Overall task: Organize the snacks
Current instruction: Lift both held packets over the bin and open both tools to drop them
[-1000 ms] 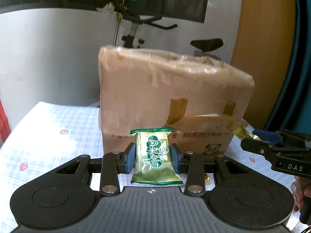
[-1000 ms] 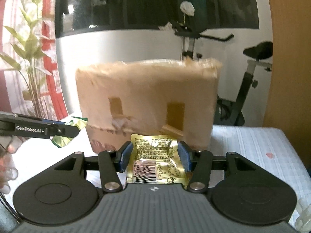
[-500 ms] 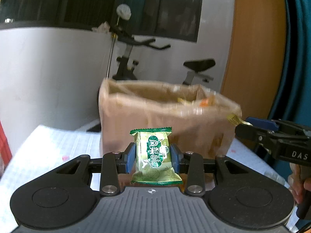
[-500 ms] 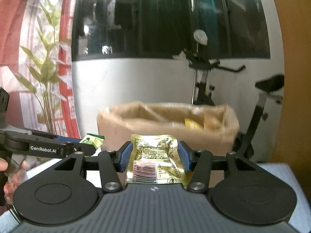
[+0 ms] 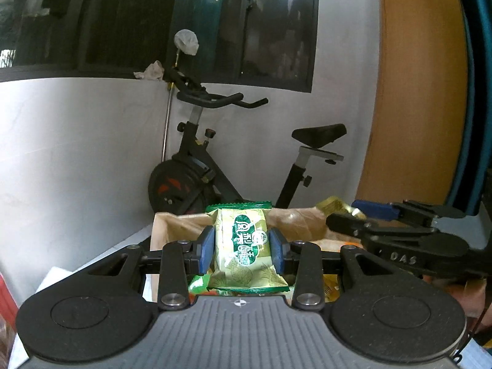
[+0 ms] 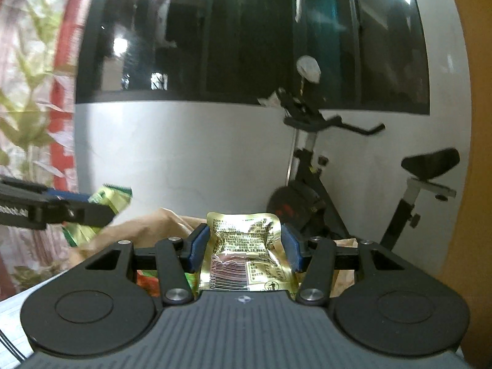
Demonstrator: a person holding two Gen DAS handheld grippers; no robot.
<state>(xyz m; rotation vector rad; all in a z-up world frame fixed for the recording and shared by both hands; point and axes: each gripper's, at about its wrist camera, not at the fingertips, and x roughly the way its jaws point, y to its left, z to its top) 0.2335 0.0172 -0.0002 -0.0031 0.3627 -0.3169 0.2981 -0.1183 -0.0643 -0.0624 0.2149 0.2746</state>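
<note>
With each snack clamped between blue pads above the box, the step in hand appears to be the drop into that box, and it should be done from a position fully inside the rim. The green packet (image 5: 247, 246) stands upright in the left tool (image 5: 243, 244), which is closed on its mid-section; the lower seal hangs free below the pads. The gold pouch (image 6: 246, 252) sits crumpled in the right tool (image 6: 244, 247), likewise closed on it, with the barcode face toward the camera. Both snacks hang over the open top of the box (image 5: 181, 224), whose tan rim shows just behind and below them, and coloured wrappers already lie inside. The two tools are near each other: in the left wrist view the right tool reaches in from the right at rim height. Recommended procedure: release one snack at a time, so that the tools do not foul each other. Lower each tool until the snack's bottom edge is below the rim, then part the pads fully before withdrawing. Expect the light film to cling to a pad; a small shake may be needed. Avoid the soft-looking box wall, since pressing on it could tip the box. Behind the box stands an exercise bike (image 5: 215, 166), well apart.
</note>
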